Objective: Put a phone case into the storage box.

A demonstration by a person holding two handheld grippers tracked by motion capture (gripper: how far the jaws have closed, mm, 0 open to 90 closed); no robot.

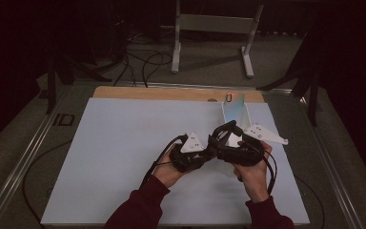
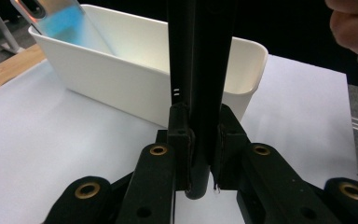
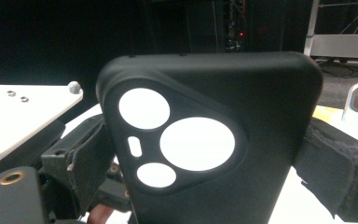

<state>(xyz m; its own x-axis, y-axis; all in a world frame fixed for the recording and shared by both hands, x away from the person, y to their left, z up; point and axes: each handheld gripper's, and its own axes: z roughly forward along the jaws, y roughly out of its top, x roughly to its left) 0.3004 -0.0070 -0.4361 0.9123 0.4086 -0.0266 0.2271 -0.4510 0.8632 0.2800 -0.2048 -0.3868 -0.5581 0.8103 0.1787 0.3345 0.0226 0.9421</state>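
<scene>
The left gripper pinches a black phone case edge-on, near the desk's right edge. The right gripper stands spread, its pads flanking the case without pressing. Best keep the left pinch firm while moving toward the white bin beyond, where another phone leans.

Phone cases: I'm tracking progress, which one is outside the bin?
The black case, clamped by the left tongs; the bluish one leans inside the white bin.
</scene>
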